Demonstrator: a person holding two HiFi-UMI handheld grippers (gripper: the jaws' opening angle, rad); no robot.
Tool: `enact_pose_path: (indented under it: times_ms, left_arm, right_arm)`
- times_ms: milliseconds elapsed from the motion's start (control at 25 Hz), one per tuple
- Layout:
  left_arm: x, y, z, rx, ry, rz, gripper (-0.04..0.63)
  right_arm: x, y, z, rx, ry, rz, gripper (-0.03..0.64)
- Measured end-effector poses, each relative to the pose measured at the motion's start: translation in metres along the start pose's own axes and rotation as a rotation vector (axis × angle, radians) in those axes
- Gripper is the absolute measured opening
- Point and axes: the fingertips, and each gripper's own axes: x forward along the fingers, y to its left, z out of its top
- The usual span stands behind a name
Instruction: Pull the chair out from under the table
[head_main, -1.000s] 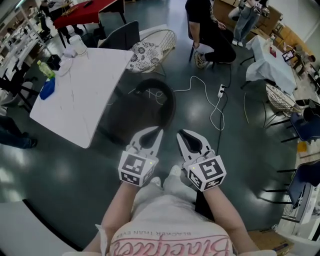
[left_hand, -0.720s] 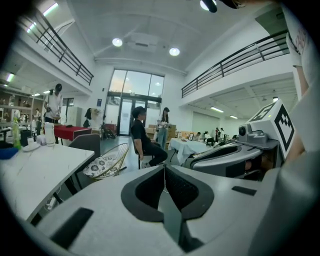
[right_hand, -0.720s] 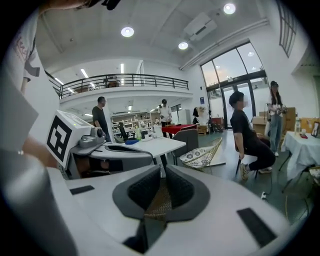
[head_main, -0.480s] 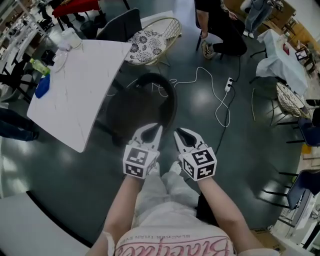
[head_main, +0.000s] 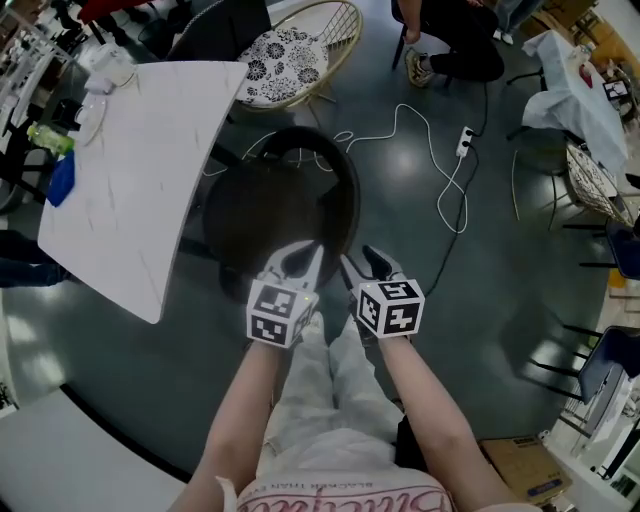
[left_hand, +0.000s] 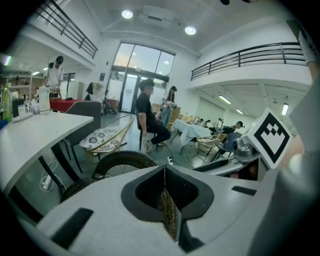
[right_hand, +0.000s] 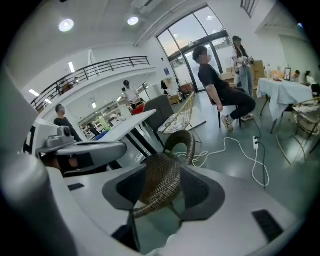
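Seeing both grippers low at frame centre in the head view, side by side at the near rim of the chair (head_main: 285, 205). Chair = dark wicker with a round hoop back. It sits centre frame with its left side against the right edge of the white table (head_main: 130, 170), which fills the upper left. Right gripper (head_main: 368, 262): jaws spread wide, have just been opening. Its own view shows the woven rim running up between the 2 jaws, pads not pressing on it. Left gripper (head_main: 303, 256): jaws pressed together at the tips, only a thin seam between them. A strip of wicker shows through the slit behind the tips; can't tell if it touches. Far left on the table: green bottle (head_main: 52, 137), with a blue item (head_main: 60, 180) just below it in frame. Upper centre: pale wire chair (head_main: 340, 30) with a patterned cushion (head_main: 285, 70), near the table's far corner. White cable (head_main: 440, 190) loops over the floor (head_main: 520, 300) right of the wicker chair and ends at a power strip (head_main: 465, 142). Seated person (head_main: 455, 40) at top right, well apart from the wicker chair.
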Motion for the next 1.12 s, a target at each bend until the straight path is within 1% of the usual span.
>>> enact_pose_path:
  times_ms: [80, 160, 240, 320, 440, 600, 640, 680, 720, 880, 1120]
  left_arm:
    - [0.010, 0.008, -0.003, 0.003, 0.017, -0.013, 0.006]
    - [0.020, 0.016, -0.005, 0.014, 0.033, -0.026, 0.006]
    - [0.031, 0.024, -0.008, 0.026, 0.052, -0.036, 0.006]
    - [0.040, 0.032, -0.012, 0.028, 0.071, -0.043, 0.006]
    - [0.051, 0.041, -0.018, 0.019, 0.101, -0.049, 0.006]
    - [0.060, 0.048, -0.031, 0.004, 0.149, -0.059, 0.006]
    - [0.061, 0.050, -0.033, 0.004, 0.159, -0.062, 0.006]
    - [0.061, 0.051, -0.036, 0.004, 0.167, -0.064, 0.006]
    - [0.061, 0.052, -0.038, 0.001, 0.172, -0.064, 0.006]
    - [0.060, 0.056, -0.042, -0.029, 0.173, -0.055, 0.006]
    - [0.060, 0.046, -0.043, -0.013, 0.175, -0.063, 0.006]
  right_arm:
    - [0.021, -0.011, -0.013, 0.056, 0.059, -0.036, 0.190]
    - [0.040, -0.021, -0.025, 0.111, 0.118, -0.067, 0.194]
    - [0.057, -0.031, -0.033, 0.146, 0.153, -0.103, 0.198]
    - [0.072, -0.039, -0.036, 0.171, 0.167, -0.123, 0.198]
    - [0.094, -0.047, -0.034, 0.188, 0.181, -0.139, 0.198]
    - [0.118, -0.057, -0.036, 0.176, 0.222, -0.181, 0.198]
    - [0.122, -0.060, -0.038, 0.168, 0.230, -0.199, 0.185]
    - [0.124, -0.062, -0.039, 0.161, 0.231, -0.219, 0.136]
    - [0.124, -0.064, -0.039, 0.159, 0.223, -0.234, 0.106]
    - [0.123, -0.064, -0.039, 0.180, 0.190, -0.240, 0.091]
    - [0.119, -0.067, -0.041, 0.202, 0.201, -0.230, 0.086]
